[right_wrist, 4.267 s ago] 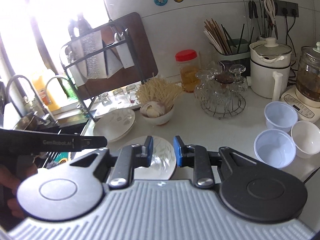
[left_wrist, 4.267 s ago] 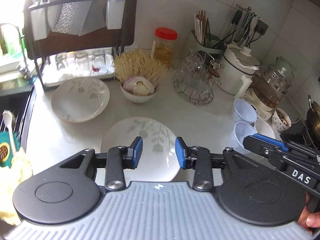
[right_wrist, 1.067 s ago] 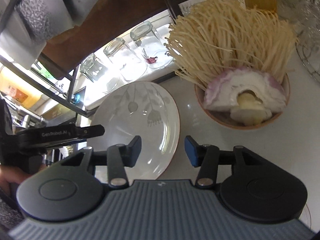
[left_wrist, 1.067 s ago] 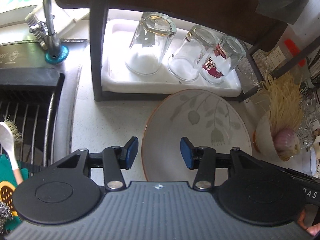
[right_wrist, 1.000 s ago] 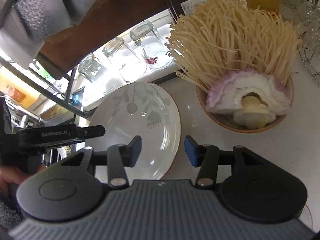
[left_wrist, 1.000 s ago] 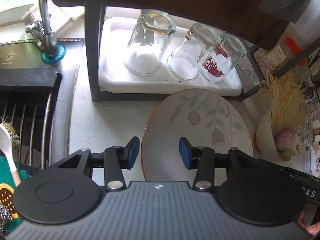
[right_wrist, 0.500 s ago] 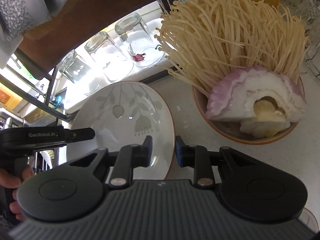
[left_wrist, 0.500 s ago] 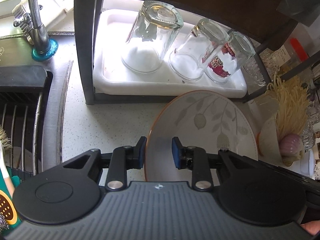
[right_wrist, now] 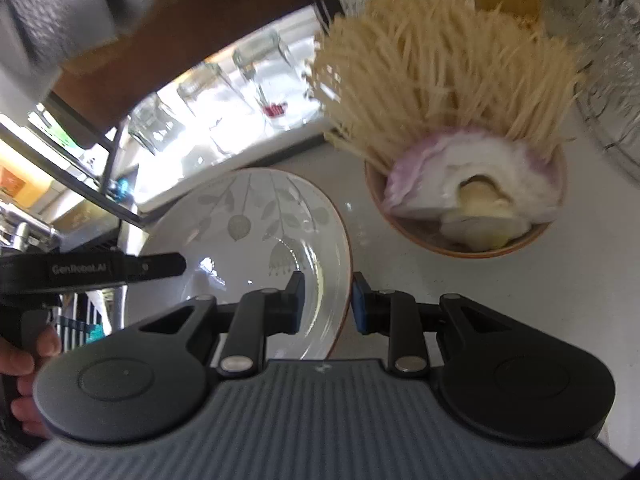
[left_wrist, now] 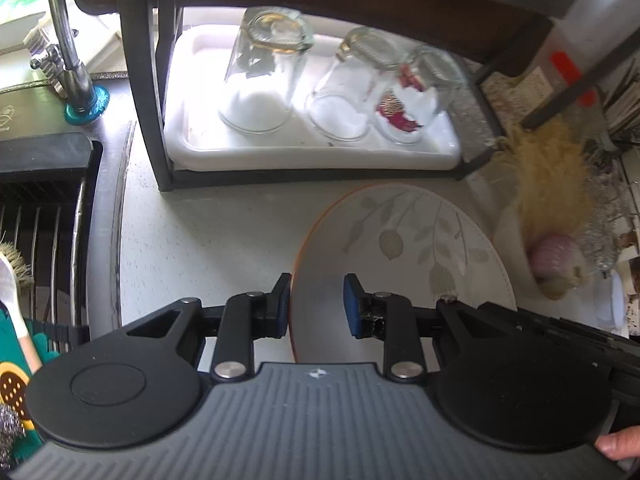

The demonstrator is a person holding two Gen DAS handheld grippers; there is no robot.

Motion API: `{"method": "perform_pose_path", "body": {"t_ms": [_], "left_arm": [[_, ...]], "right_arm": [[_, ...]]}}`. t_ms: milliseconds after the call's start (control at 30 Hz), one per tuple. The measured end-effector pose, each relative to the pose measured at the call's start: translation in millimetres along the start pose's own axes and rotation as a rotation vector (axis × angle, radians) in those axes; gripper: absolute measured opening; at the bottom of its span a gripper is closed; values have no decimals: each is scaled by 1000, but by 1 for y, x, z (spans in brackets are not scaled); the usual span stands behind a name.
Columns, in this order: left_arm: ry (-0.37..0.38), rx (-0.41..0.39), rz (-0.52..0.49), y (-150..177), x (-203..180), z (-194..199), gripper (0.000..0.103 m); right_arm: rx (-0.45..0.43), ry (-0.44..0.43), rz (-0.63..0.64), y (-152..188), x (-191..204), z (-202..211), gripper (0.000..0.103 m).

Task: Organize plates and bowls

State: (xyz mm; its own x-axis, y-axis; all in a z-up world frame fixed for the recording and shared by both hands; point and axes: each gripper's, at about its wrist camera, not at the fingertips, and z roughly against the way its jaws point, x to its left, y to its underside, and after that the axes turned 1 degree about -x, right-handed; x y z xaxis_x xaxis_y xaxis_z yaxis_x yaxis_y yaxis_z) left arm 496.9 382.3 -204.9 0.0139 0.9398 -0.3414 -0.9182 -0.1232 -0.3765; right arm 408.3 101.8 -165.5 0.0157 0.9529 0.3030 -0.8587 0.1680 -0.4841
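The white countertop (left_wrist: 208, 232) carries the leaf-patterned plate (left_wrist: 404, 256) in front of the dish rack (left_wrist: 148, 92) — left gripper (left_wrist: 314, 306) pinches its left rim, right gripper (right_wrist: 325, 303) pinches its right rim.

Both grippers pinch the plate rim, pointing steeply down.

The left gripper (left_wrist: 315, 306) has the plate's (left_wrist: 404, 256) 9 o'clock edge between its fingers (left_wrist: 280, 306); the right gripper (right_wrist: 326, 304) has the 3 o'clock edge. Both sets of jaws have just been closing on that rim. A hand (right_wrist: 24, 364) holds the left gripper's handle at 8 o'clock in the right view.
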Motion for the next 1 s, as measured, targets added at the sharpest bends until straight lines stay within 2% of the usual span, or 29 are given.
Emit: {"method": "perform_pose_path", "body": {"t_ms": [233, 533, 633, 1000], "left_arm": [[-10, -38, -15, 16, -22, 34, 31], [30, -69, -50, 44, -61, 65, 31], [45, -68, -64, 57, -74, 69, 31], [90, -16, -104, 106, -113, 59, 31]], "right_arm": [[-47, -41, -3, 11, -7, 36, 28], [-97, -25, -10, 37, -28, 86, 28], [-111, -22, -30, 47, -38, 97, 28], [-120, 80, -50, 84, -69, 124, 28]]}}
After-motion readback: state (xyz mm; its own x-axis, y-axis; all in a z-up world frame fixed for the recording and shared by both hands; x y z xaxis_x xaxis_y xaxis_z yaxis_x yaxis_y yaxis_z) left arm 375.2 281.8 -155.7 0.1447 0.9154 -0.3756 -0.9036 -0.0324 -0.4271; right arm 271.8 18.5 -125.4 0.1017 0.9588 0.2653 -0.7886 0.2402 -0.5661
